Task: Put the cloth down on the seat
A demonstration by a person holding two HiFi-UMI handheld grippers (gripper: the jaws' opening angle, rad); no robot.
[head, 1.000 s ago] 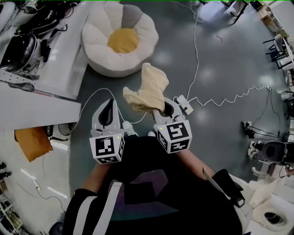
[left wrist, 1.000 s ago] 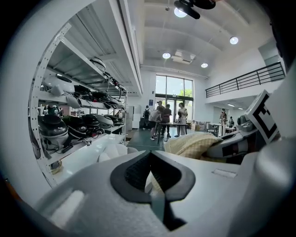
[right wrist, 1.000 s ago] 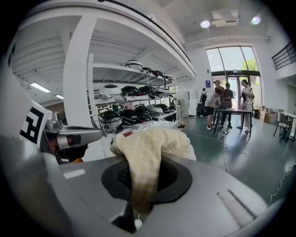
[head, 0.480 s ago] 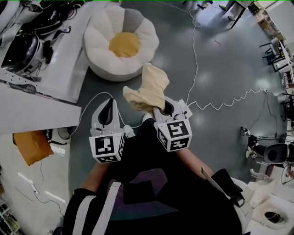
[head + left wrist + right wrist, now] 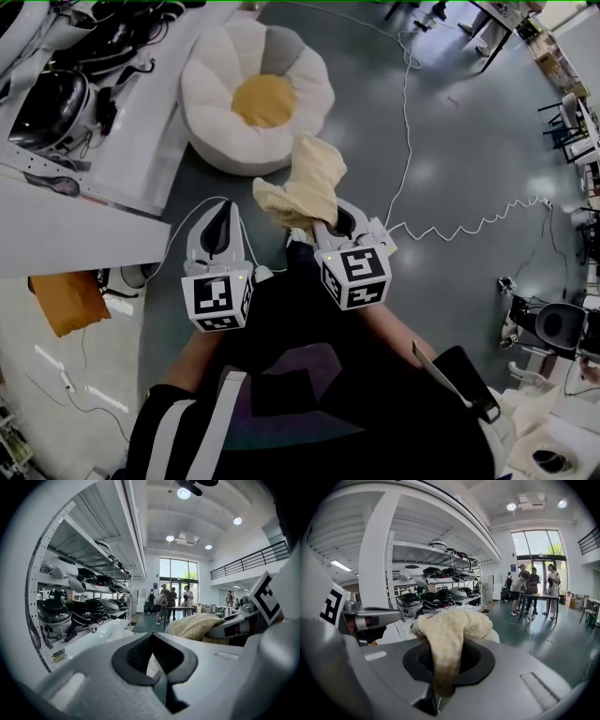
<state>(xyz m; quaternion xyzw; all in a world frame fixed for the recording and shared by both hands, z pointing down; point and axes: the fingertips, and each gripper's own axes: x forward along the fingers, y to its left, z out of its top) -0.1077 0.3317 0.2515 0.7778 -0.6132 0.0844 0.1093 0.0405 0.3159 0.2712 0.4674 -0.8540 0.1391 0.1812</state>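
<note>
The seat is a flower-shaped floor cushion (image 5: 214,112) with white petals and a yellow centre, lying on the grey floor ahead of me. A pale yellow cloth (image 5: 305,183) hangs bunched from my right gripper (image 5: 323,223), between me and the seat and short of it. In the right gripper view the cloth (image 5: 447,634) is clamped between the jaws of the right gripper (image 5: 443,667) and flops over them. My left gripper (image 5: 223,230) is level with it on the left, shut and empty. In the left gripper view the left gripper (image 5: 153,653) holds nothing, and the cloth (image 5: 194,625) shows to its right.
White shelving (image 5: 122,131) with dark helmets (image 5: 42,98) runs along the left, close to the seat. A white cable (image 5: 450,211) snakes over the floor on the right. An orange cushion (image 5: 66,300) lies lower left. Several people stand at a distant table (image 5: 532,590).
The seat has slid a little lower and rightward in the head view, so I have drawn slightly nearer. Both grippers keep their pose; the cloth stays held.
</note>
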